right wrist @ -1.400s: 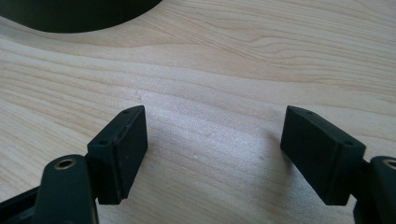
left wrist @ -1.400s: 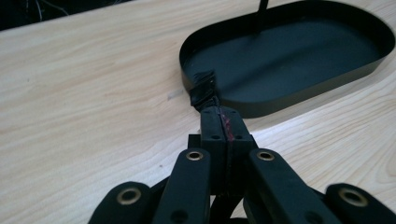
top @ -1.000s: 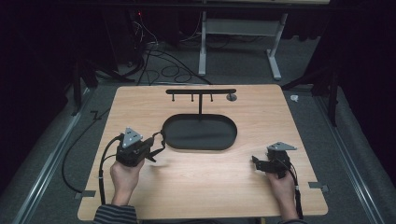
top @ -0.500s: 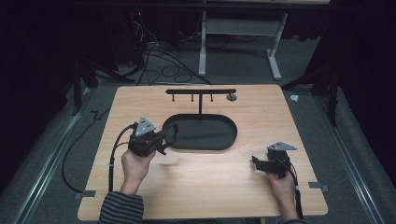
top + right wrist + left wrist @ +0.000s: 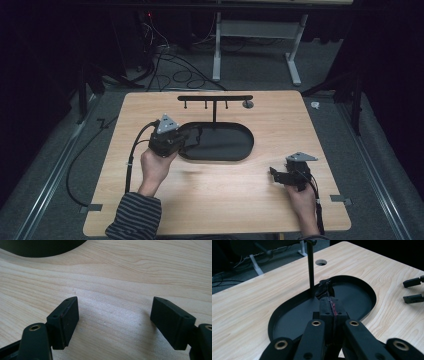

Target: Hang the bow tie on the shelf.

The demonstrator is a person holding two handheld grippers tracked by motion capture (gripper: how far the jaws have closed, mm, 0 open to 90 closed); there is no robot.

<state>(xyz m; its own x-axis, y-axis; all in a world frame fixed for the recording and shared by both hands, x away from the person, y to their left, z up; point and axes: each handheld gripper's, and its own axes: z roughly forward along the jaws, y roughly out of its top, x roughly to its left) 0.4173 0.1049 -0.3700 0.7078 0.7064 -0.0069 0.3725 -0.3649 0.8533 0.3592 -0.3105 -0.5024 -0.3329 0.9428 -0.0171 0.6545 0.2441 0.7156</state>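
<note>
Reaching in from the left, the left gripper (image 5: 192, 137) hangs over the near-left end of the black oval tray (image 5: 240, 150), its jaws pressed together on a small dark item with a red edge (image 5: 325, 288); what that item is cannot be told. Just beyond it the thin upright post (image 5: 311, 270) of the hook rack (image 5: 215, 97) rises from the tray, close beside the jaw tips. The left hand (image 5: 155, 167) is stretched forward, striped sleeve (image 5: 135, 217) on the table (image 5: 210, 200). A second ago this gripper was nearer the table's left part, short of the tray. At the right, the right gripper (image 5: 274, 174) rests low on the bare wood, jaws spread wide, unmoved.
</note>
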